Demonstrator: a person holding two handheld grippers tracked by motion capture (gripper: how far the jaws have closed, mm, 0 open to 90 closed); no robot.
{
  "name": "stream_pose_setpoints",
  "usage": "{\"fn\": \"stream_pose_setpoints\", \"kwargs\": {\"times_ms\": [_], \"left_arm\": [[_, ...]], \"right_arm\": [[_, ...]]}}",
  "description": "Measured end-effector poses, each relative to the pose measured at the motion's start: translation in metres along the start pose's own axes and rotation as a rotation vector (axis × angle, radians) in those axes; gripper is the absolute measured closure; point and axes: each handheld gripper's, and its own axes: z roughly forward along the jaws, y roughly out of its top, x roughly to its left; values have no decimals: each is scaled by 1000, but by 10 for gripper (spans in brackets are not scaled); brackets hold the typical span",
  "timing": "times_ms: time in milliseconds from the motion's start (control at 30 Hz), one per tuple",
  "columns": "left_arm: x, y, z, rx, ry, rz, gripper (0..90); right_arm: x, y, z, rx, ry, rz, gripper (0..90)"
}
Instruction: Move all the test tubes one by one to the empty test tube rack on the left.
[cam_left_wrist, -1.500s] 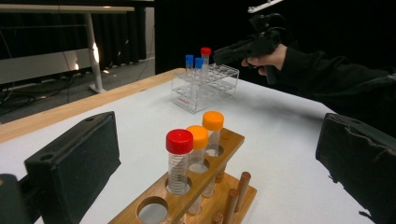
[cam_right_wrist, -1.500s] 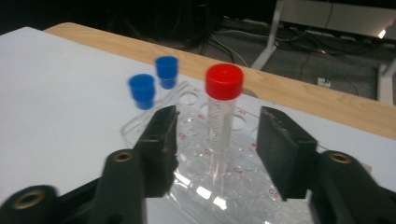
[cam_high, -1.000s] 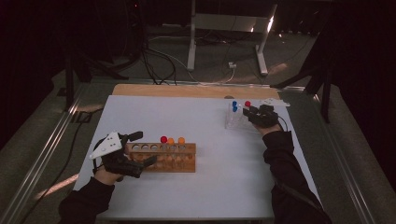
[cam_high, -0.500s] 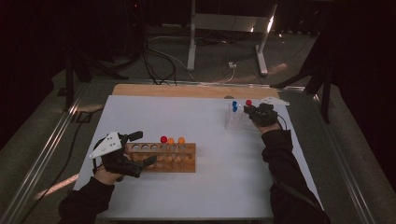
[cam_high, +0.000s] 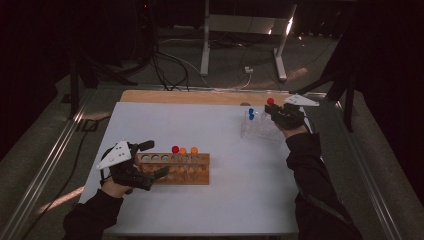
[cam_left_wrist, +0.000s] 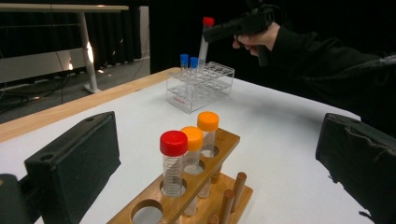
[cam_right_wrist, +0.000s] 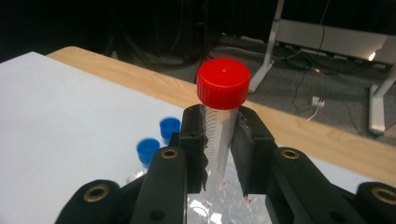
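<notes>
My right gripper is shut on a clear tube with a red cap, held upright just above the clear plastic rack at the table's far right. Two blue-capped tubes stand in that rack. My left gripper is open at the left end of the wooden rack, one jaw on each side of it, and neither pad touches it. In the left gripper view, a red-capped tube and two orange-capped tubes stand in the wooden rack, and the right gripper with its tube shows beyond.
The white table top has a wooden strip along its far edge. Several holes at the wooden rack's left end hold nothing. Metal rails run along both sides, and a stand's legs and cables lie on the floor behind.
My right gripper has risen a little with the red-capped tube, lifting it up out of the clear rack. The left gripper has stayed where it was.
</notes>
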Motion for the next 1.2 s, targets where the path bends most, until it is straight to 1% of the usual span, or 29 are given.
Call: {"fn": "stream_pose_setpoints", "kwargs": {"times_ms": [167, 233, 333, 400, 467, 500, 533, 567, 600, 633, 700, 733, 833, 867, 933, 967, 1000, 1033, 1167, 1200], "left_arm": [[0, 3, 0, -2, -5, 0, 6], [-1, 4, 0, -1, -6, -1, 6], [-1, 7, 0, 2, -14, -9, 6], [-2, 9, 1, 3, -22, -18, 6], [-2, 11, 1, 1, -23, -18, 6], [-3, 12, 1, 2, -28, -29, 6], [-4, 14, 2, 6, -12, -27, 6], [-4, 15, 2, 7, -13, -29, 7], [-5, 16, 2, 8, -24, -32, 7], [-6, 17, 3, 13, -23, -33, 7], [-8, 20, 4, 27, -35, -37, 7], [-9, 22, 5, 27, -34, -38, 7], [-11, 28, 6, 32, -40, -29, 8], [-12, 30, 6, 34, -40, -19, 13], [-14, 34, 7, 34, -41, -17, 13], [-15, 36, 8, 34, -34, -8, 13], [-16, 38, 9, 37, -35, -5, 13], [-17, 39, 10, 37, -44, -10, 13], [-23, 44, 15, 57, -65, 4, 16], [-24, 46, 16, 59, -76, 0, 16]], "right_arm": [[6, 17, -12, -29, 11, -29, 756], [9, 23, -18, -38, 10, -47, 755], [15, 33, -27, -57, 25, -66, 756], [20, 38, -32, -65, 46, -72, 755], [25, 41, -37, -66, 66, -86, 755], [28, 42, -39, -68, 79, -90, 755], [32, 42, -41, -65, 92, -97, 756], [36, 42, -43, -65, 105, -102, 755], [39, 42, -45, -66, 125, -104, 755], [44, 41, -47, -63, 141, -110, 755], [53, 40, -50, -59, 171, -127, 755], [58, 39, -52, -57, 192, -127, 755], [72, 39, -58, -58, 241, -149, 755], [76, 39, -61, -57, 257, -154, 755], [86, 39, -66, -54, 292, -166, 755], [91, 38, -68, -56, 312, -171, 755], [96, 38, -70, -55, 331, -176, 755], [101, 37, -72, -52, 347, -185, 755], [119, 34, -79, -45, 407, -207, 755], [123, 34, -80, -44, 422, -210, 755]]}}
